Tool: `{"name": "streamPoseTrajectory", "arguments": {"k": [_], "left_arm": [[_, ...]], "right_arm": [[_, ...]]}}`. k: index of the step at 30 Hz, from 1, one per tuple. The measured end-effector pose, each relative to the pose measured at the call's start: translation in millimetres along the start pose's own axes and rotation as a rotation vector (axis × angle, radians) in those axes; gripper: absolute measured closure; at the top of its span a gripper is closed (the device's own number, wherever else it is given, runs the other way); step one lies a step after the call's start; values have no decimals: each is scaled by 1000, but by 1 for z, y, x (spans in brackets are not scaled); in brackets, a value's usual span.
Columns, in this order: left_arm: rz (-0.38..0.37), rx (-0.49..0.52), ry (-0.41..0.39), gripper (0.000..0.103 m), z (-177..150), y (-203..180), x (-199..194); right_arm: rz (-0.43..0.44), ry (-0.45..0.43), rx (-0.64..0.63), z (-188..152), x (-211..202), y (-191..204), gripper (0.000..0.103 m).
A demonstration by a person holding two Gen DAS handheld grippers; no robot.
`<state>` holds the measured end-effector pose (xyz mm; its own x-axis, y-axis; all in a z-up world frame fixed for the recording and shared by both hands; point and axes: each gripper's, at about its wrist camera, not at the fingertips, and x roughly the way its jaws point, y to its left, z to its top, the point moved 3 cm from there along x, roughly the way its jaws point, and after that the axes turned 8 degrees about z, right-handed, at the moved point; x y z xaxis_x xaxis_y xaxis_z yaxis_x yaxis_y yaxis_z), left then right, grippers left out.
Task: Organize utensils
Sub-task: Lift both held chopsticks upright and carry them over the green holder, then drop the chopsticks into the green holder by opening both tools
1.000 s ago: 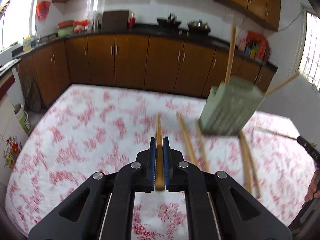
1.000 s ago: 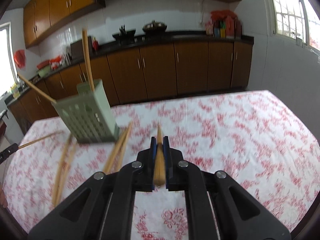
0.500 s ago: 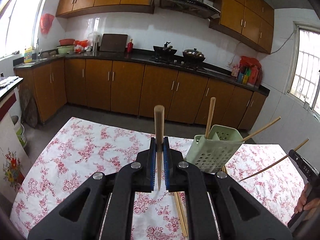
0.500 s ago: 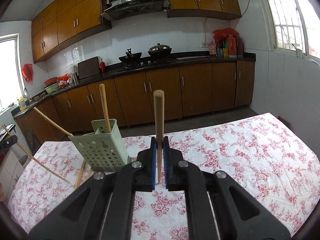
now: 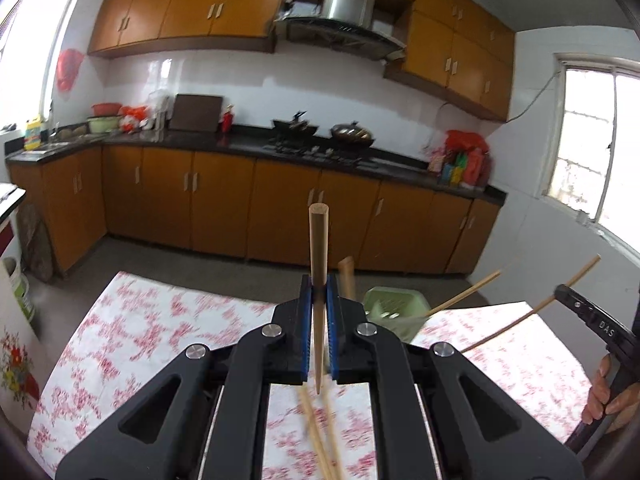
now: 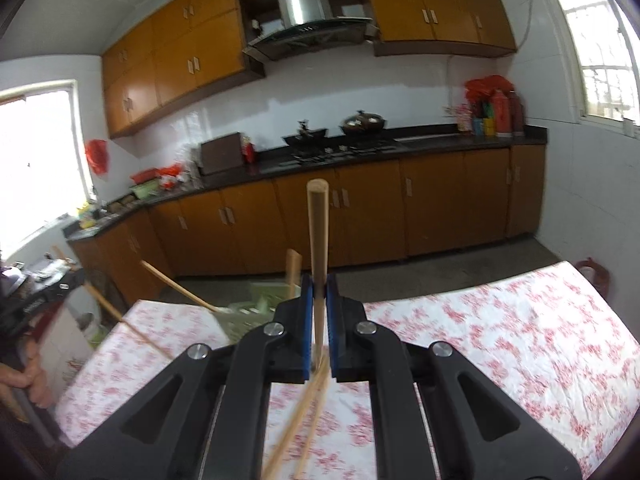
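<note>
Your cameras face a kitchen: orange-brown wall cupboards hang above a white tiled wall, with a steel hood over the hob. A dark counter runs above matching base cupboards and turns the corner to your left. Daylight pours through a barred window on the right and another window on the left. The floor is grey. A table under a red-flowered white cloth fills the foreground.

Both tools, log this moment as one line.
left tool: shut on wooden chopstick | right tool: shut on wooden chopstick | green perforated plastic holder: two chopsticks inside
</note>
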<state>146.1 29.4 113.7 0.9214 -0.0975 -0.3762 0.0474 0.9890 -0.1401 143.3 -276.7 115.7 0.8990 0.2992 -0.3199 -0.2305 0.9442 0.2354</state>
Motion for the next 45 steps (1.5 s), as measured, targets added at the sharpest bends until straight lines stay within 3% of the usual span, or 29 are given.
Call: {"name": "streamPoseTrajectory", "arguments": {"k": [5,11,22,35,45], "left_arm": [[-56,6,-64,96,24,-27,-10],[-69,-14,-149,96,53,-49,-7],[38,-61,-272,96,68,-59,34],[46,-57,-186,96,40,-58,81],[46,-52,-110,95,32,-53,84]], "right_arm": [[76,-52,-13,28,-10,20,95],[69,-110,-51,48,1,39,95],[40,-61,-44,44,63,37,95],[33,13,-25,22,116,25,95],[14,20,-7,20,117,20,91]]}}
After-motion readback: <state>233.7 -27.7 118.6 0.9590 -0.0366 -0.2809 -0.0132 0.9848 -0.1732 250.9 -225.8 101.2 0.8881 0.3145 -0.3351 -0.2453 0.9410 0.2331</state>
